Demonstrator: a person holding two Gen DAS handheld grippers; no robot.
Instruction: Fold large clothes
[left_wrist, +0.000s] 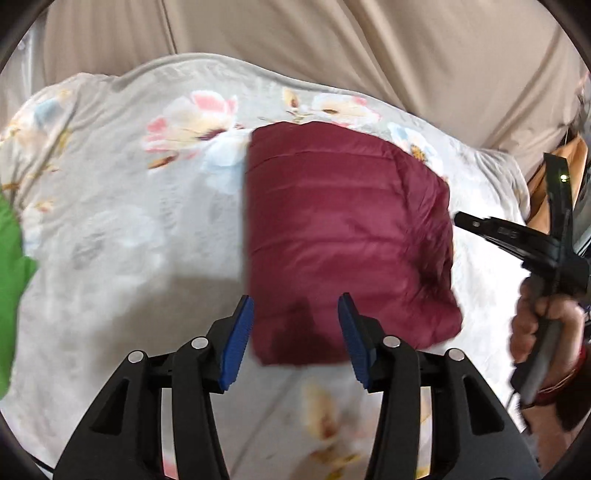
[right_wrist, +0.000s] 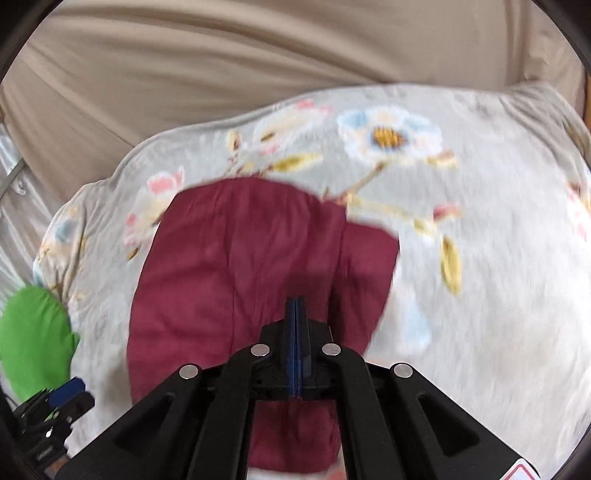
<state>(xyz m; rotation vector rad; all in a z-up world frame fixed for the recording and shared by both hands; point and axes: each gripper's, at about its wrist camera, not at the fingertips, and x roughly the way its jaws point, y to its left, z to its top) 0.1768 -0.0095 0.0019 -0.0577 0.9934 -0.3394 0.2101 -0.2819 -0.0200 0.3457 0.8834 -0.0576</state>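
Nearby, green cloth (right_wrist: 35, 339) beside folded maroon jacket (left_wrist: 343, 236); left tongs (left_wrist: 295, 332) spread, right tongs (right_wrist: 296, 306) pressed together, empty.

Soft, even daylight; a faint shadow lies at 7 o'clock of the jacket (left_wrist: 343, 236). Motion blur smears the right view; fisheye edges curve, corners black.

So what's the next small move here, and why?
Probably lower the open left tool onto the jacket's near edge and grip it. The jacket lies folded on the blanket, and the right tool is shut, holding nothing.
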